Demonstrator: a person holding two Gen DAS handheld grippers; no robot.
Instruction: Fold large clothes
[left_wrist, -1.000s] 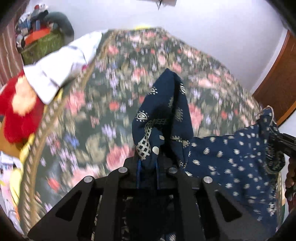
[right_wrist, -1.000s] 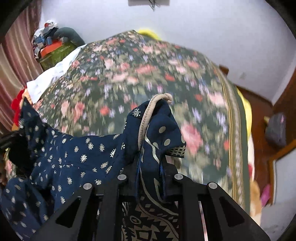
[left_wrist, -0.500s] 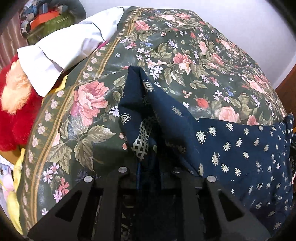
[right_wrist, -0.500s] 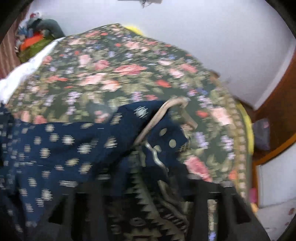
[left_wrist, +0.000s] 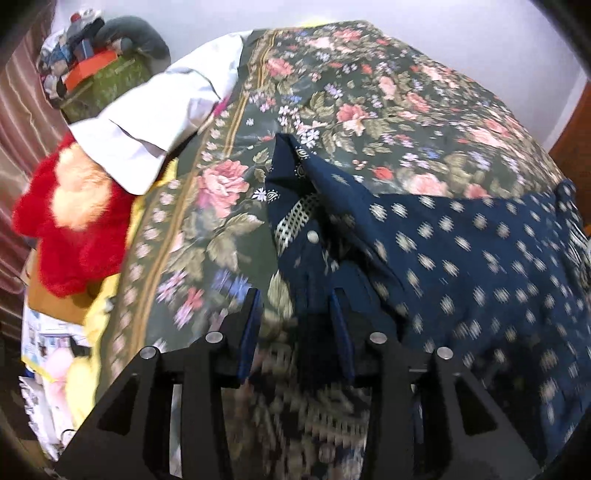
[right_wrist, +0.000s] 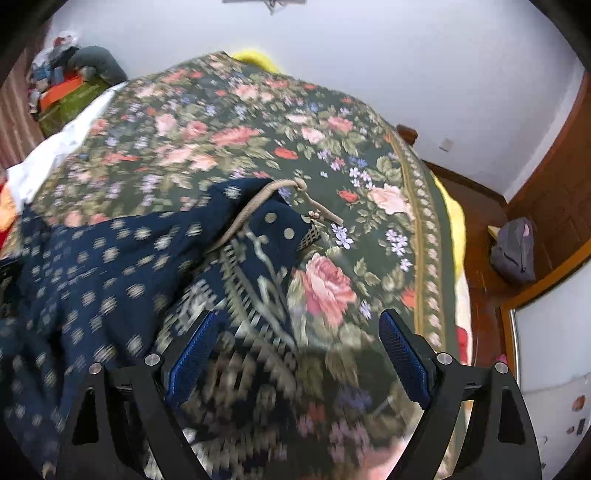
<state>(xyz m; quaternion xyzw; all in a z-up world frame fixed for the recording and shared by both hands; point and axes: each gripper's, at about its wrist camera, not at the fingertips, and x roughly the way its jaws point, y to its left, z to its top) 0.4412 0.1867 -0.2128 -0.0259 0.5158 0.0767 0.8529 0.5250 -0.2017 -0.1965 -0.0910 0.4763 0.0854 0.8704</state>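
A: Where is the navy garment (left_wrist: 461, 251)?

B: Spread on the floral bedspread (left_wrist: 369, 96), toward its near end. It is thin, soft cloth, dark blue, dotted with small pale motifs; a woven geometric border in cream runs along its near edge, and a collar corner (left_wrist: 291, 162) stands up in a crumpled peak.

A: And in the right-hand view?

B: The same garment (right_wrist: 92, 266) lies left of the middle of the bedspread (right_wrist: 258, 122), with a beige cord (right_wrist: 255, 206) curving over a fold that carries two round studs.

A: The jaws?

B: The left gripper (left_wrist: 295, 321) has its jaws partly parted, having just been opening; garment cloth lies between the blue pads, and neither pad visibly presses on it (the near cloth is blurred). The right gripper (right_wrist: 295, 347) has its jaws spread wide, released, with the patterned border lying loose between and below them.

A: What surrounds the bedspread?

B: It is a smooth, dark green cover with pink roses and a gold banded edge. To its left, a white cloth (left_wrist: 159, 122) drapes off the side, and below that sits a fuzzy red plush toy (left_wrist: 70, 225). Beyond its far left corner is a cluttered green box (left_wrist: 107, 81). To its right, a grey bag (right_wrist: 513, 251) rests against wooden panelling.
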